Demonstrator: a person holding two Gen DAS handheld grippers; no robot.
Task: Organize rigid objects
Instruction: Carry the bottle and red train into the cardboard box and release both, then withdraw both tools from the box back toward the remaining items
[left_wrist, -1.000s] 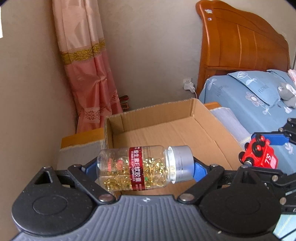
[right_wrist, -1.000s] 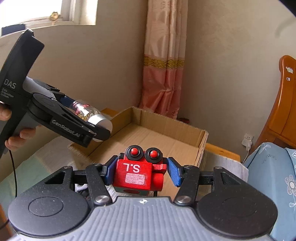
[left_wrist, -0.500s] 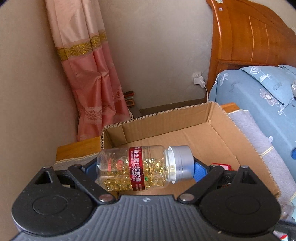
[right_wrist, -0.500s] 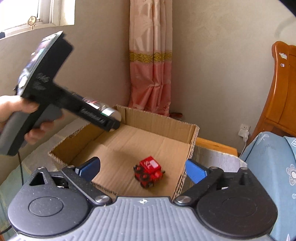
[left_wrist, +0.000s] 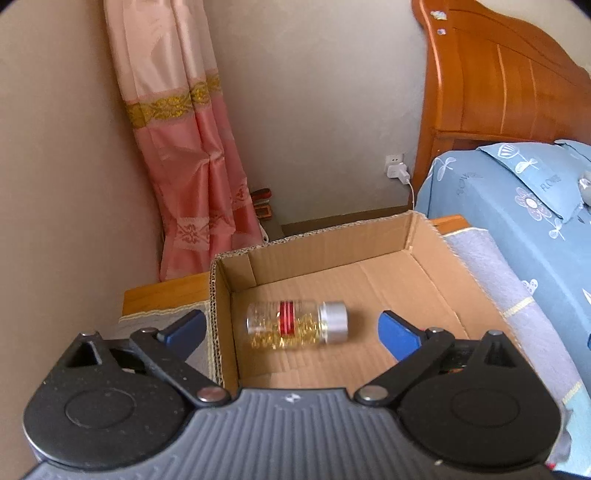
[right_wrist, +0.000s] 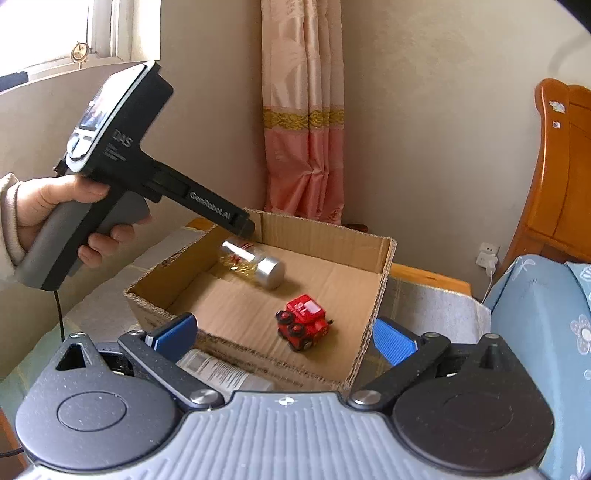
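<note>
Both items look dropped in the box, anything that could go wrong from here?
The capsule bottle is blurred, on its side in the cardboard box; it may roll into the red toy train. The left gripper, jaws opening, hangs low over the box and could clip its wall when pulling back.

"DAS" and "GenRobot.AI" on left gripper (right_wrist: 242, 230), "FLOWER" on blue bedding (left_wrist: 517, 206)

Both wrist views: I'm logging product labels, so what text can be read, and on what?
"DAS": side of the left gripper's body.
"GenRobot.AI": along its arm.
"FLOWER", partly legible: blue bedding.
Digits on the red toy train's roof: unclear.
Capsule bottle's red label: blurred.
White bottle's label outside the box: too small.
</note>
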